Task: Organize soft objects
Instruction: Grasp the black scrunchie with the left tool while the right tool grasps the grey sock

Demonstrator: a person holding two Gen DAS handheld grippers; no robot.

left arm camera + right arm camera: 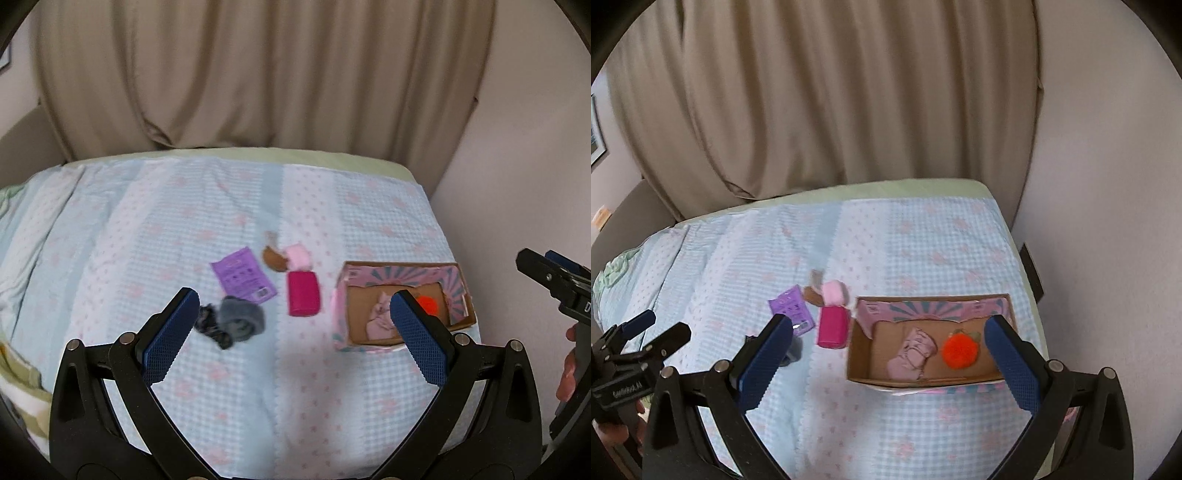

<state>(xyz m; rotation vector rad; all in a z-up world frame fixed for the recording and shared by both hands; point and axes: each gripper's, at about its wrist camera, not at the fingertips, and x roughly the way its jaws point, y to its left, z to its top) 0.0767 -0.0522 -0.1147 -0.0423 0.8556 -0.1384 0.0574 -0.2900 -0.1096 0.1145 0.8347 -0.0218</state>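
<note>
On the bed lie a grey rolled sock [242, 319] with a dark patterned cloth [210, 325], a purple packet [243, 275], a magenta roll [303, 293], a pale pink puff [298, 256] and a brown piece [274, 258]. An open cardboard box [402, 334] holds a pink knit item [912, 354] and an orange pom-pom [959, 349]. My left gripper [293, 325] is open and empty above the bed, near the sock. My right gripper [892, 350] is open and empty above the box [860, 350]. The magenta roll [833, 328] lies left of the box.
A beige curtain [258, 74] hangs behind the bed. A wall [1108, 184] runs along the bed's right side. The blue checked blanket [147, 229] covers the bed. The right gripper also shows at the edge of the left wrist view [554, 277].
</note>
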